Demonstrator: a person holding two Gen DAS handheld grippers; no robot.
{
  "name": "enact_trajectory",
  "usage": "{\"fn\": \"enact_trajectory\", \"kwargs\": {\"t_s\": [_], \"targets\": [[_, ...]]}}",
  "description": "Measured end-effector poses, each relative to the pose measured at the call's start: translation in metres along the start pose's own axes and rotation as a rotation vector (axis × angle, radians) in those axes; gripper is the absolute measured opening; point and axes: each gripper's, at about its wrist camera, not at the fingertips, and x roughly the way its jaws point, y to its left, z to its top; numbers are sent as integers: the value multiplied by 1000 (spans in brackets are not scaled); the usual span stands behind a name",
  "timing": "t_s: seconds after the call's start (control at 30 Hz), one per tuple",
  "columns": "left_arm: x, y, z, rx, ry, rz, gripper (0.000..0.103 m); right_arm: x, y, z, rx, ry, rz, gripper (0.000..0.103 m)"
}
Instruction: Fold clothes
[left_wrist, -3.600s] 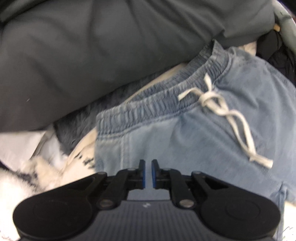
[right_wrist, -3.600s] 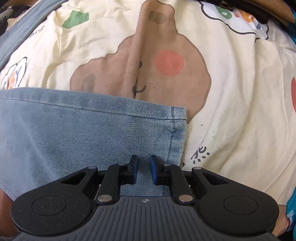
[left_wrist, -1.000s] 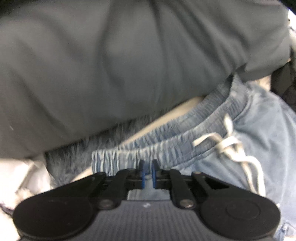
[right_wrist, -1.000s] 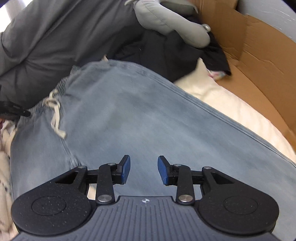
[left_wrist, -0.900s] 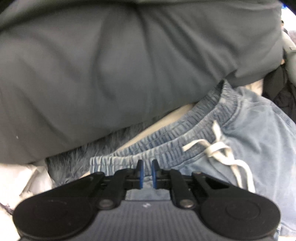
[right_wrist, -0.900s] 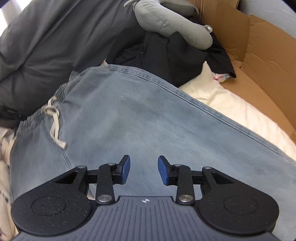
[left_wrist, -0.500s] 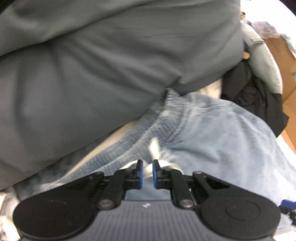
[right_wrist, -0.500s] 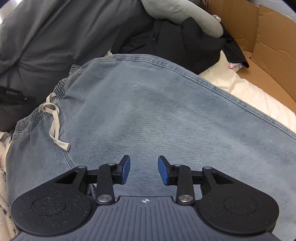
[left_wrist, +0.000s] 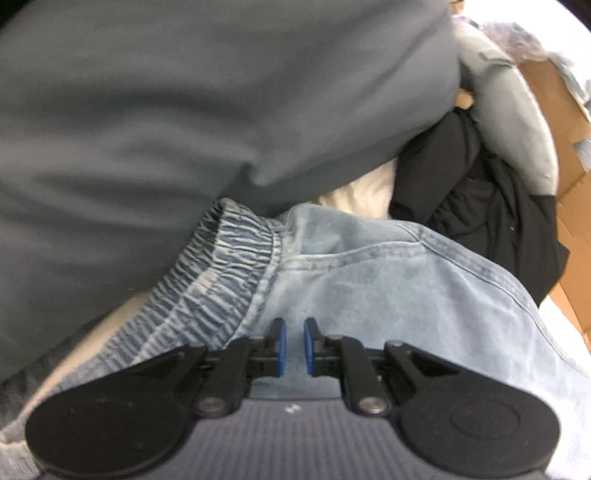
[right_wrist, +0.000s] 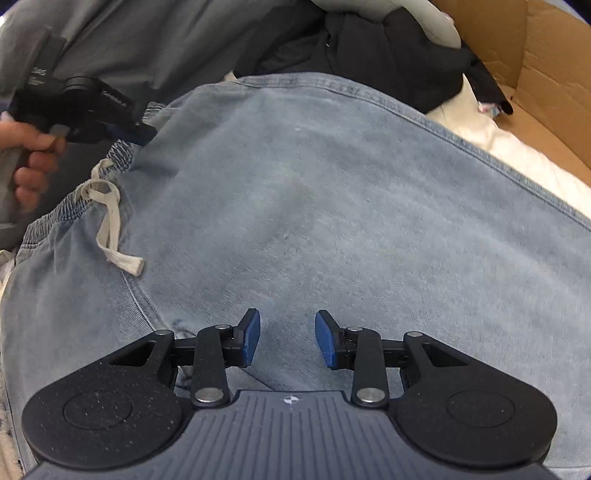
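Both grippers tip steeply down over the light denim trousers (right_wrist: 332, 206) spread on the bed. Right gripper (right_wrist: 287, 338) hovers mid-leg, jaws apart, nothing between them. Left gripper (left_wrist: 291, 349), jaws nearly together with only a slit and gripping nothing, has slid from the drawstring (right_wrist: 110, 221) along the elastic waistband (left_wrist: 221, 273) to its far corner, grey duvet (left_wrist: 184, 110) beyond.

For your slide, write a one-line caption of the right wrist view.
Open right gripper above light-blue denim trousers; left gripper at the waistband.
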Motion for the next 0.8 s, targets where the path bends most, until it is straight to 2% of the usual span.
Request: {"fn": "enact_trajectory", "kwargs": {"t_s": [0.1,0.17,0.33,0.43,0.53,0.57,0.67,0.8], "targets": [[16,1,-1,-10,12,29,9,3,-4,-3,17,10,-5,40],[22,1,-2,-12,6,55,3,4,-6,-4,19,11,-1,40],[34,-1,2,-16,-10,101,3,5,-6,-9,2,9,-7,40],[39,22,9,-191,-8,60,3,4,-6,-11,-10,8,-8,40],[44,52,11,-433,18,-34,3,4,-10,-12,-11,10,-4,40],[44,52,12,-435,26,-35,3,4,-10,-12,-10,11,-3,40],[37,39,17,-347,42,4,3,4,-12,-12,-6,15,-2,40],[19,19,12,-268,33,-15,4,3,-11,-10,3,16,-6,40]]}}
